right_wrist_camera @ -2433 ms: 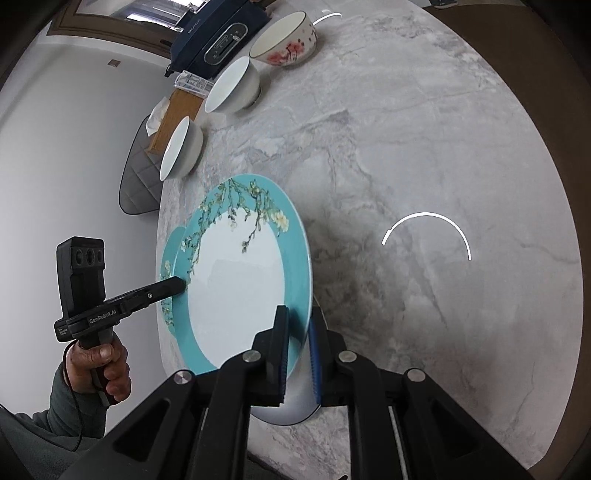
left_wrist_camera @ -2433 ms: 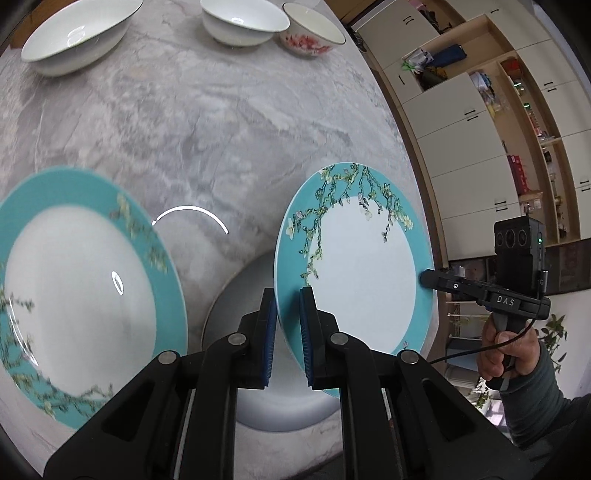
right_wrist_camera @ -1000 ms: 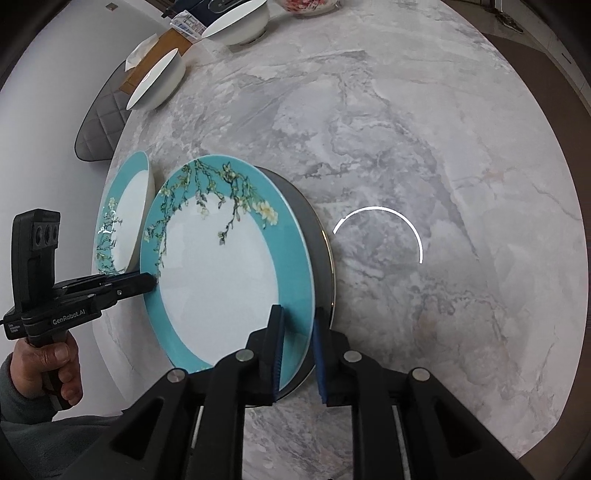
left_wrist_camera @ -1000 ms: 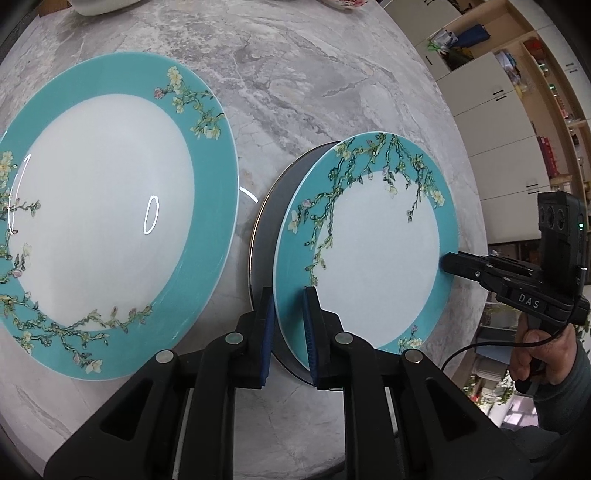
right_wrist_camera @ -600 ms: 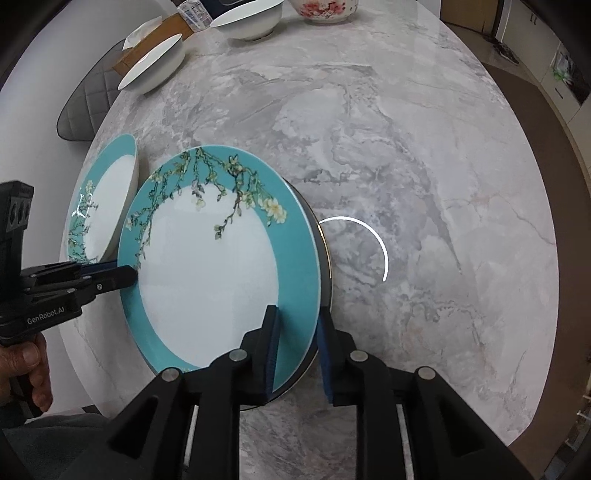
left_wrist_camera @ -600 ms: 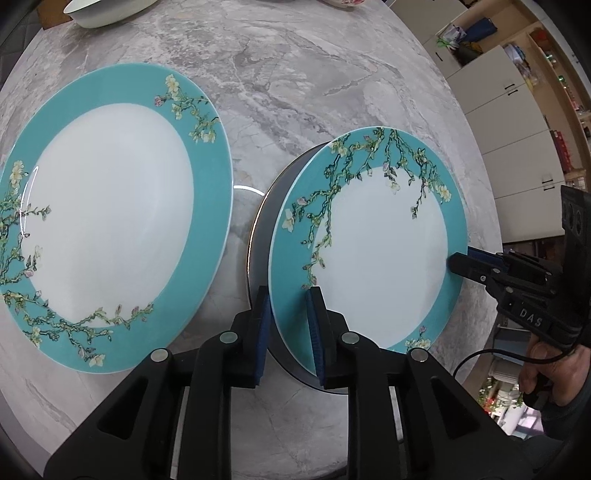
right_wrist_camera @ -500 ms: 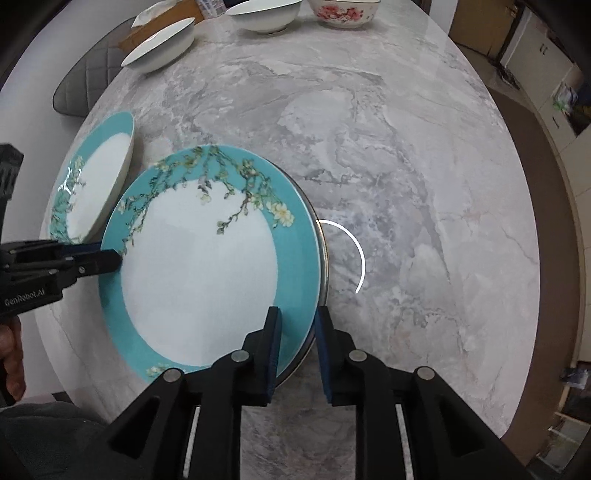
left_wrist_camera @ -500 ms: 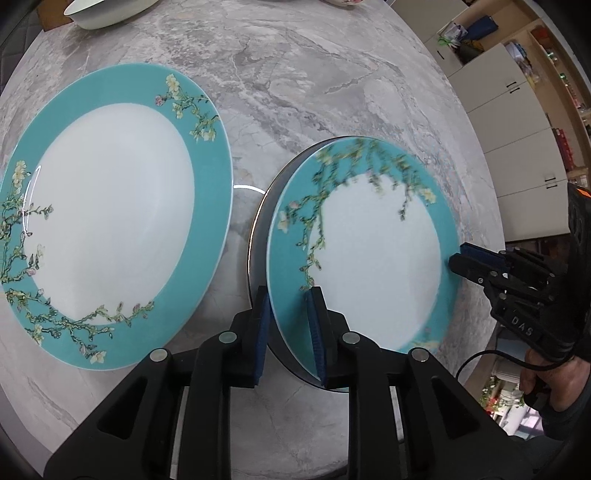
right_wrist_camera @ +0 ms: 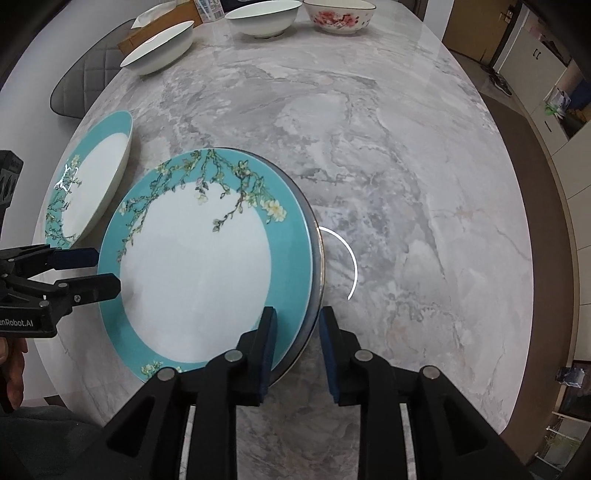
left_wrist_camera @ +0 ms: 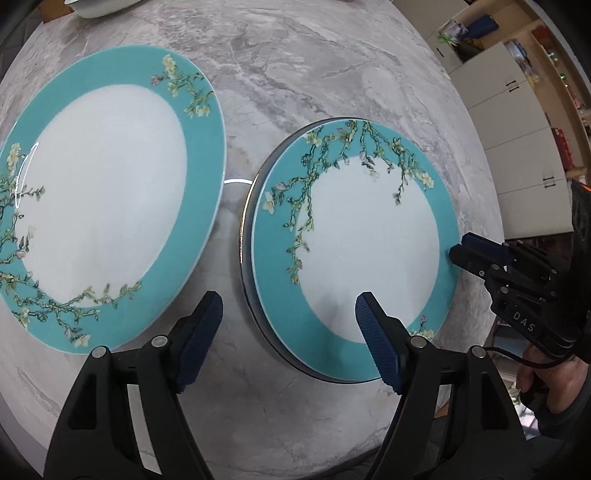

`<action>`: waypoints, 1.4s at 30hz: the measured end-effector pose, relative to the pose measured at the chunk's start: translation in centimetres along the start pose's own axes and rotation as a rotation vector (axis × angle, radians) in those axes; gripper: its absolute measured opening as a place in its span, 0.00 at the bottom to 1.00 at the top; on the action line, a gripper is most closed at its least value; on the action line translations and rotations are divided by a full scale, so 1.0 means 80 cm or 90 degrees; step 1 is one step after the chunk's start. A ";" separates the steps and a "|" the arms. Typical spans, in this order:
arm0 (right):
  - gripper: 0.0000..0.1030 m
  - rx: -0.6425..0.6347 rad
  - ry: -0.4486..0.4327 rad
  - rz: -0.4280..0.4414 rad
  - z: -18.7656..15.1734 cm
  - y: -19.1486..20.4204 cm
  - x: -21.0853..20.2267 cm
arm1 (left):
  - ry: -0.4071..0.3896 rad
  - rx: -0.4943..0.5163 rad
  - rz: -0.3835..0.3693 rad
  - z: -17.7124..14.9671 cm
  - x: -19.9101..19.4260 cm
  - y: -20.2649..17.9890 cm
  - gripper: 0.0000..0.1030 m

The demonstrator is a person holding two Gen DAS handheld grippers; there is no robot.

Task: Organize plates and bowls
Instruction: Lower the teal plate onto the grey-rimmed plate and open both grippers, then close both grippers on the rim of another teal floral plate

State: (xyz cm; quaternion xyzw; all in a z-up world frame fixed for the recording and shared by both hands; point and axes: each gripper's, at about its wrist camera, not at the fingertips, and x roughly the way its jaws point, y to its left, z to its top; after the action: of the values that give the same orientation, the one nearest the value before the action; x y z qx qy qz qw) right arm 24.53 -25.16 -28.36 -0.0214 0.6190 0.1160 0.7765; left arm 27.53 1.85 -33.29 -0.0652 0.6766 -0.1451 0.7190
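Observation:
A teal-rimmed plate with blossom branches (left_wrist_camera: 365, 240) (right_wrist_camera: 199, 266) lies flat on a dark grey plate (left_wrist_camera: 249, 229) (right_wrist_camera: 317, 258) on the marble table. My left gripper (left_wrist_camera: 288, 328) is open, its jaws wide apart astride the stack's near edge. My right gripper (right_wrist_camera: 295, 339) is open too, its jaws either side of the stack's rim. A second, larger teal plate (left_wrist_camera: 99, 192) (right_wrist_camera: 88, 181) lies on the table to the left of the stack.
Two white bowls (right_wrist_camera: 162, 46) (right_wrist_camera: 264, 18) and a pink-flowered bowl (right_wrist_camera: 340, 16) stand at the table's far end. A grey chair (right_wrist_camera: 81, 85) is beyond the left edge. Cabinets (left_wrist_camera: 517, 122) line the right side. The table edge (right_wrist_camera: 509, 387) runs close below me.
The teal plate was held tilted by both grippers, then came down flat onto the dark plate. Both grippers have opened and let it go.

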 end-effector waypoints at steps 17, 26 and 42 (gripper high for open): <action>1.00 0.092 -0.030 0.452 0.149 0.040 -0.012 | -0.240 -0.334 -0.149 -0.080 -0.146 0.214 1.00; 0.88 0.024 0.058 0.418 0.219 0.120 0.067 | -0.171 -0.324 -0.128 -0.036 -0.118 0.295 1.00; 0.57 -0.069 0.107 0.399 0.216 0.167 0.108 | -0.123 -0.287 -0.071 -0.014 -0.087 0.285 0.73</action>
State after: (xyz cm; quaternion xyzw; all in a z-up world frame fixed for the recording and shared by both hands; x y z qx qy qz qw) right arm 40.06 -7.76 -31.20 0.1194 0.6506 0.3797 0.6468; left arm 28.85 25.71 -33.35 -0.2747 0.6152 -0.0233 0.7386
